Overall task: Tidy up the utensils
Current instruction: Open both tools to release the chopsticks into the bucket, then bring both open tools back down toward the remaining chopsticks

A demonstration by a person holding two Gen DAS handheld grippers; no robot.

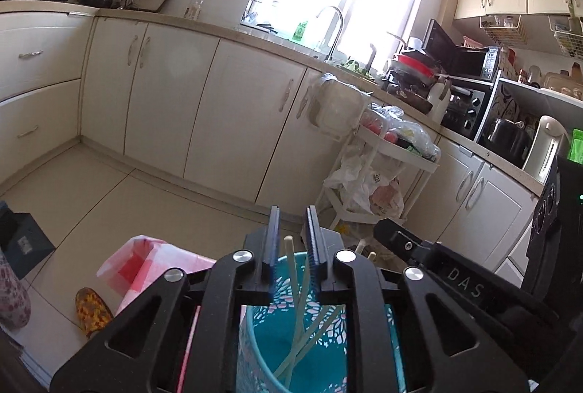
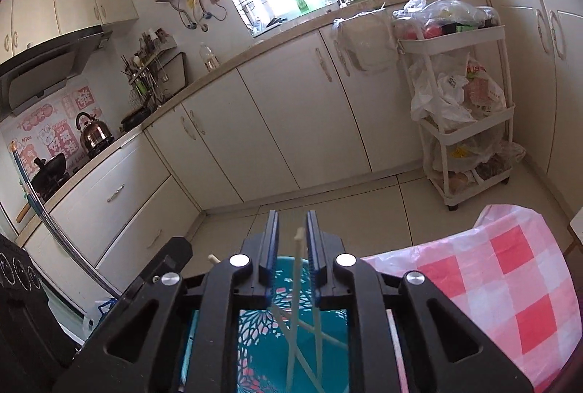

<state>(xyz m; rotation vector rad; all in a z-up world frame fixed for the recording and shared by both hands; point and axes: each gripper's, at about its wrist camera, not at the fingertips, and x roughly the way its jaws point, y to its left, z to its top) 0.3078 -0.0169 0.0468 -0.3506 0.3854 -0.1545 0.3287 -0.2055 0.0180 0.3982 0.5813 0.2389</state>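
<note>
1. Both claws hover released over the teal holder (image 1: 320,356): left gripper (image 1: 294,240), right gripper (image 2: 292,243), jaws parted.
2. Pale chopsticks (image 2: 297,302) stand tilted inside the holder, one rising between each gripper's jaws.
3. Beside it, a pink checked cloth (image 2: 510,283).
4. Beyond, a white cart (image 2: 470,123).

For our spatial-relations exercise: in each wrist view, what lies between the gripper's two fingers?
In the left wrist view, a pale chopstick rises between the left gripper fingers, standing in the teal holder. The right wrist view shows another chopstick between the right gripper fingers, untouched.

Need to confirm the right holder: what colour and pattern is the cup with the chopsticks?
Teal cup with a white-and-pink floral cut-out pattern; clearest in the right wrist view.
</note>
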